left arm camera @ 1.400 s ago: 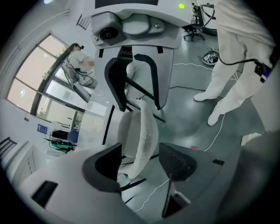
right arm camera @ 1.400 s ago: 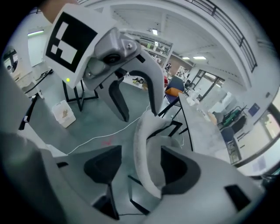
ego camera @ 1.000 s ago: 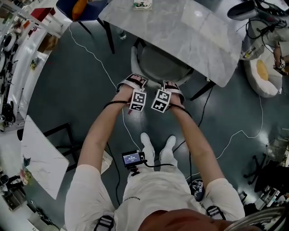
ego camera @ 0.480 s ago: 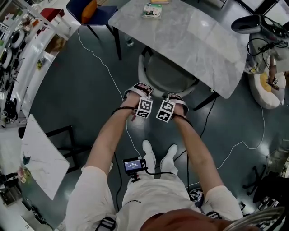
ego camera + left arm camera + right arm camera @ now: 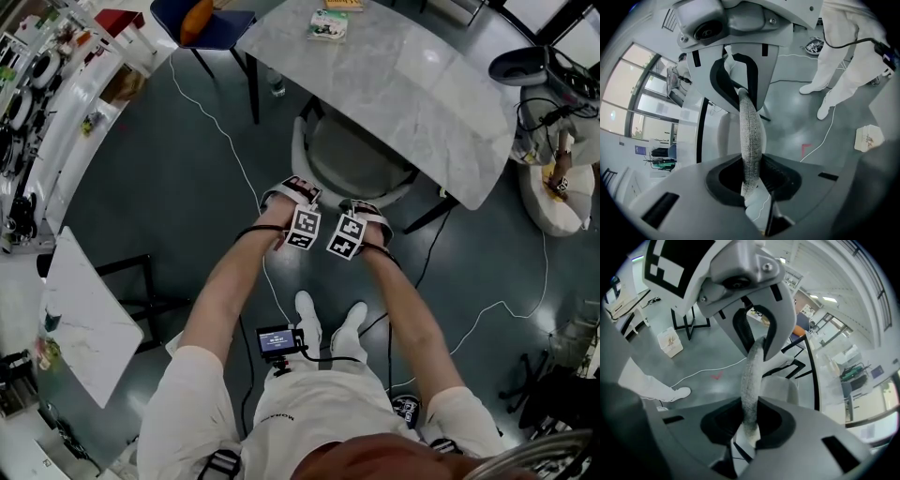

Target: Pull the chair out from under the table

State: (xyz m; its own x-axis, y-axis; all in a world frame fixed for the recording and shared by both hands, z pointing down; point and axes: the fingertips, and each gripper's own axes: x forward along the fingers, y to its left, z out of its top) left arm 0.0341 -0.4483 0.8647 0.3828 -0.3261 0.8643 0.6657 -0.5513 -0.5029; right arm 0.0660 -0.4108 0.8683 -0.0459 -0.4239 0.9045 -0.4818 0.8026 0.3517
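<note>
The marble-topped table (image 5: 394, 75) is the landmark here. The grey chair (image 5: 352, 155) stands tucked under the table's near edge. Its seat is mostly beneath the top, and only its curved backrest (image 5: 302, 161) sticks out on the side towards the person.

Both tools meet at that backrest, just clear of the table's near edge. The left gripper (image 5: 291, 190) has the fabric rim running straight between its jaws. The jaws are closing, and the pads are already pinching the grey woven edge. The right gripper (image 5: 366, 208), beside it and slightly nearer the table's right-hand leg, is also closing and is likewise clamped on the same rim. Its own view shows the textured edge (image 5: 751, 380) squeezed between the two jaws. Both tools point steeply down, with their marker cubes side by side and almost touching.

On the table's far end lies a small green-and-white book (image 5: 327, 25). Beyond the table's far left corner stands a blue chair (image 5: 202, 19). A white cable (image 5: 225, 141) snakes over the dark floor to the left of the table. The person's white shoes (image 5: 328, 319) stand well back from the table's near edge.
</note>
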